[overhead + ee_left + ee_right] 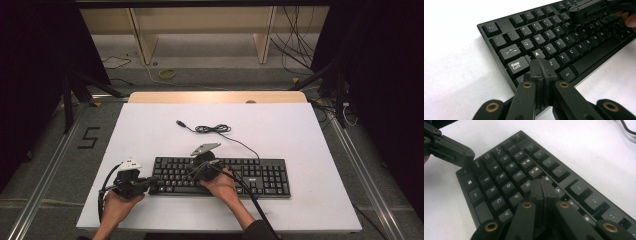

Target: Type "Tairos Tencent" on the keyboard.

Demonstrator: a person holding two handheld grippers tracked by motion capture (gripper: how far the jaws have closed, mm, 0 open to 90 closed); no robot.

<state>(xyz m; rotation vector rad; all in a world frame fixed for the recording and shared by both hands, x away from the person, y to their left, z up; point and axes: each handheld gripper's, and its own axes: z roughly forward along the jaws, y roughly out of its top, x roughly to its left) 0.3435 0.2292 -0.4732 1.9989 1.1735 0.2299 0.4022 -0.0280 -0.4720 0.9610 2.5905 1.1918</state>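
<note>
A black keyboard [250,175] lies across the near middle of the white table top [280,125]. My left gripper [154,183] is shut with nothing in it, its tips at the keyboard's left end. In the left gripper view the closed jaws [541,63] hover just over the keys [537,53] around A and Z. My right gripper [194,172] is also shut and empty, over the left-middle keys. In the right gripper view its tips [541,183] sit by the R and F keys of the keyboard [506,177]. The left gripper [469,157] stands at that view's top left.
The keyboard's cable [212,129] lies coiled behind it with its USB plug [179,122] loose on the table. White table surface stretches left, right and behind the keyboard. The right gripper [576,12] shows at the top right of the left gripper view.
</note>
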